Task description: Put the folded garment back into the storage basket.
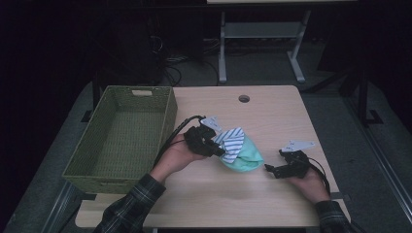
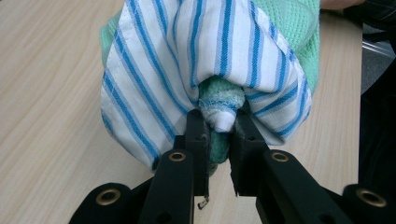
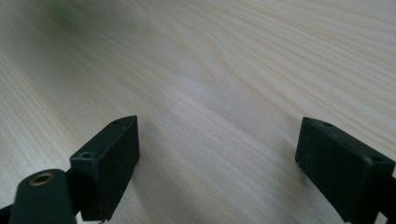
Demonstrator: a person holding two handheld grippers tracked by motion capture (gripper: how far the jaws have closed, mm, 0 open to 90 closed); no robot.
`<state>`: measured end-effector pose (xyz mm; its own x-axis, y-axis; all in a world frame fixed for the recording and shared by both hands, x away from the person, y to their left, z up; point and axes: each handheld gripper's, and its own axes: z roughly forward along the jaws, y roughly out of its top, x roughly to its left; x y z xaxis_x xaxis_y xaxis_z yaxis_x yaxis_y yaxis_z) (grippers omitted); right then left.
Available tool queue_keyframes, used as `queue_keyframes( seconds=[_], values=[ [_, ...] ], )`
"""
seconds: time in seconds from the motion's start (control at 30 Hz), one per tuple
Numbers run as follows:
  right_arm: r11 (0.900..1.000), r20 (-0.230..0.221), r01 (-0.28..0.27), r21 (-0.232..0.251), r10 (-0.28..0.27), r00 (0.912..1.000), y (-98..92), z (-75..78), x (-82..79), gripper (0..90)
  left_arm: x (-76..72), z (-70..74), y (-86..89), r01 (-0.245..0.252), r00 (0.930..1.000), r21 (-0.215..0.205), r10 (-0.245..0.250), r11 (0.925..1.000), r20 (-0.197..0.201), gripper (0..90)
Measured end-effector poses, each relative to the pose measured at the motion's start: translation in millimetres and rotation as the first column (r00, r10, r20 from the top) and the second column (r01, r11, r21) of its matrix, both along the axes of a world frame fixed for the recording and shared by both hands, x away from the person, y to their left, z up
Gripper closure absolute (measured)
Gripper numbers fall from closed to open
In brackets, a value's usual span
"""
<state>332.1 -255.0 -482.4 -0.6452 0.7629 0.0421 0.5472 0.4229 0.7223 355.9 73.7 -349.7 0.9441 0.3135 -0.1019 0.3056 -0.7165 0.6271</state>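
The left gripper [image 2: 218, 126] is clenched on a bunch of cloth: its black jaws pinch a fold of the blue-and-white striped cloth [image 2: 196, 60] together with a tuft of the mint-green knitted cloth [image 2: 289, 28] that it wraps. The striped cloth is a thin woven fabric with a stitched hem, draped in soft pleats, while the green one is thicker and nubbly. In the high view the left gripper [image 1: 219, 149] holds this bundle, the striped cloth [image 1: 233, 141] lying over the green cloth [image 1: 245, 158], near the middle of the desk [image 1: 272, 111], a little toward its near edge, with the green mass sagging onto the top. The right gripper [image 1: 268, 169] sits well apart from the bundle, close to the desk's right near corner; its jaws are spread wide and released, and in the right gripper view they [image 3: 217, 154] frame bare wood. The desk is pale wood-grain laminate with rounded corners and a round cable hole [image 1: 244, 98] near its far edge. Along its left edge stands a rectangular olive-green woven basket [image 1: 165, 116] with a handle slot in its far wall; nothing lies inside it. Beyond the desk the room is dark, with grey floor, tangled cables [image 1: 170, 68] and the pale metal legs of another table [image 1: 222, 53].
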Motion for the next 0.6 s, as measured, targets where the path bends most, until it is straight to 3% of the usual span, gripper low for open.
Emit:
queue_keyframes(
  seconds=[0.47, 0.6],
  values=[
    [1.0, 0.0, 0.0, -0.001, 0.0, 1.0, 0.0, 0.0, 0.0, 12.8, 7.0, 26.5, 17.6, -0.031, 0.9991, -0.016, 0.031, 0.9994, 0.028, 79.0],
    [1.0, -0.003, -0.005, -0.009, 0.005, 1.0, 0.7, -0.5, 0.5, 8.2, 9.3, 33.4, 27.2, -0.045, 0.9981, -0.017, 0.045, 0.9989, 0.041, 79.0]
  ],
)
